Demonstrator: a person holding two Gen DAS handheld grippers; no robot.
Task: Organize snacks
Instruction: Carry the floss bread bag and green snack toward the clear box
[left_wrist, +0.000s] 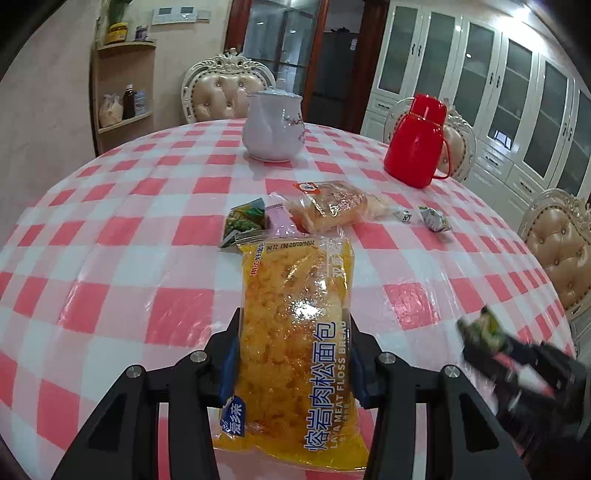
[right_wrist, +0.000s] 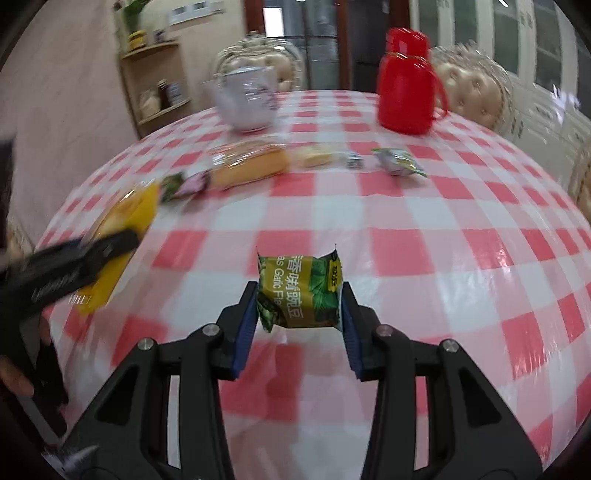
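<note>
Left tongs (left_wrist: 295, 354) grip our bread pack (left_wrist: 295, 332); right tongs (right_wrist: 299, 306) pinch the pea packet (right_wrist: 301, 291).
We should lower each gently beside the far snacks (left_wrist: 332, 210).

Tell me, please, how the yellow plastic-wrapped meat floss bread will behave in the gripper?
The yellow plastic-wrapped meat floss bread probably squashes easily; the left gripper pinches its sides. Its glossy film may slip. It looks light.

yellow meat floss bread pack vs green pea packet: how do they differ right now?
The meat floss bread pack is long, clear yellow and shows the bread inside; the green pea packet is short, squarish and opaque. The bread pack sits in the left gripper and overhangs its fingers front and back; the pea packet sits in the right gripper, barely past the fingertips. Shared: both are sealed snacks clamped sideways between blue pads, above the checked tablecloth.
</note>
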